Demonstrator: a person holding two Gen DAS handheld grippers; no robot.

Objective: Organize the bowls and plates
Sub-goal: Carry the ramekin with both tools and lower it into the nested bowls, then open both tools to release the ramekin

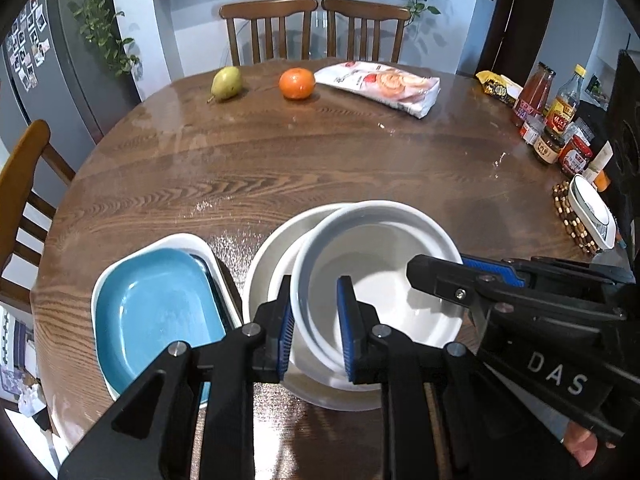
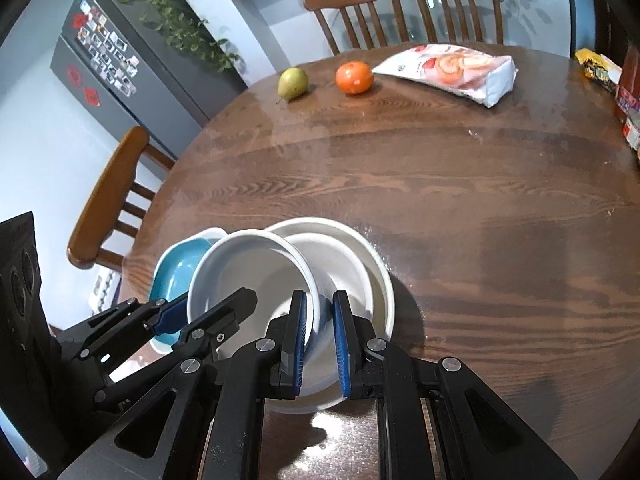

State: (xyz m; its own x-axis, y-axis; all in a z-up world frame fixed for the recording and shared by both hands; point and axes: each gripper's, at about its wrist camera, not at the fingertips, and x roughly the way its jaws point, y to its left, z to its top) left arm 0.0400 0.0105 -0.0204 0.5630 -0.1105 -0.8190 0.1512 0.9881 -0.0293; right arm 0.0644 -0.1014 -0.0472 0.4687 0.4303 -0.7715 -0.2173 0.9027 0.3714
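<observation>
A white bowl (image 1: 380, 272) hangs tilted over a wider white plate (image 1: 262, 264) near the table's front edge. My left gripper (image 1: 316, 292) is shut on the bowl's left rim, one blue pad inside and one outside. My right gripper (image 1: 456, 266) is shut on the opposite rim. In the right wrist view the right gripper (image 2: 319, 304) clamps the bowl (image 2: 248, 276) above the plate (image 2: 360, 264), with the left gripper (image 2: 208, 308) on the far rim. I cannot tell if bowl and plate touch. A blue dish (image 1: 156, 308) lies in a white rectangular dish (image 1: 200, 244) to the left.
On the round wooden table (image 1: 320, 160) lie a pear (image 1: 227, 83), an orange (image 1: 297, 83) and a snack bag (image 1: 380, 86) at the back. Bottles and jars (image 1: 552, 120) and a white dish on a beaded trivet (image 1: 592, 212) line the right edge. Wooden chairs (image 1: 272, 28) stand around.
</observation>
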